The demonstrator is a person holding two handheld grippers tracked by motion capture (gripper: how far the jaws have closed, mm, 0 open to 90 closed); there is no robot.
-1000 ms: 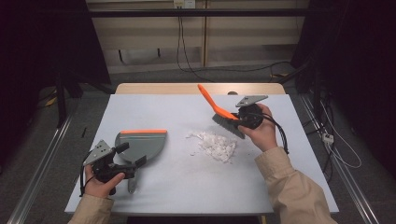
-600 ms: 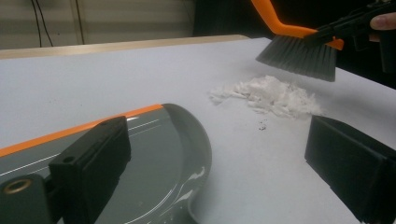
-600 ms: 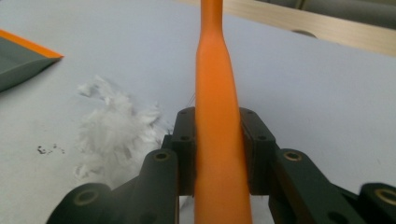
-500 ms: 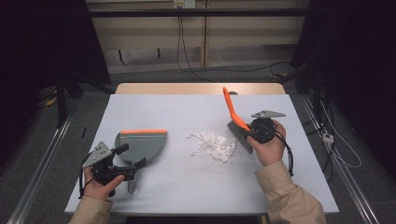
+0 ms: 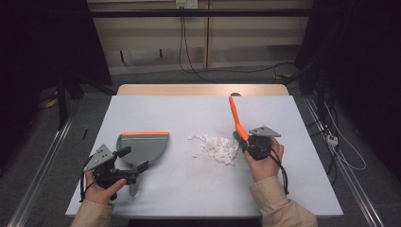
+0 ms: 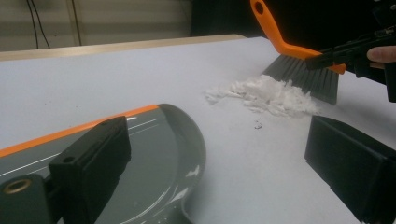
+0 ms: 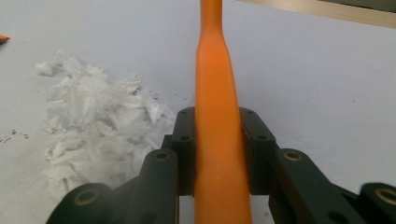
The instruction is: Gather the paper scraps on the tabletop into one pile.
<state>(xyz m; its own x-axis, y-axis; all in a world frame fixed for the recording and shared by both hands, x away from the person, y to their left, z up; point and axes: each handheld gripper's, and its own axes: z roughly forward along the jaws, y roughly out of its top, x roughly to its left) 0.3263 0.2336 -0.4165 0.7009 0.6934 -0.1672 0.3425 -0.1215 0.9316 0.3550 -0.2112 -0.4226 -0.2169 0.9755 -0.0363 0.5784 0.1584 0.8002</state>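
Observation:
A grey dustpan (image 5: 144,144) with an orange front lip lies on the table at the left, its mouth facing away from me. My left gripper (image 5: 134,159) stands open over its rear part; in the left gripper view (image 6: 217,140) the jaws are wide apart and the dustpan (image 6: 154,154) lies beside the left one. A pile of white paper shreds (image 5: 217,146) (image 6: 271,93) (image 7: 93,121) sits mid-table. My right gripper (image 5: 246,141) (image 7: 218,126) is shut on the orange handle of a brush (image 5: 235,116) (image 7: 215,70). The dark bristles of the brush (image 6: 303,77) rest at the pile's right side.
The pale table top (image 5: 189,113) has a wooden strip along its far edge. Metal rails run along the floor on both sides, and cables lie on the floor behind and to the right. A few dark specks dot the table near the pile.
My right gripper has carried the brush toward me and down. The handle has swung from leaning left to nearly upright, and the bristles now stand against the pile. The left gripper has not moved.

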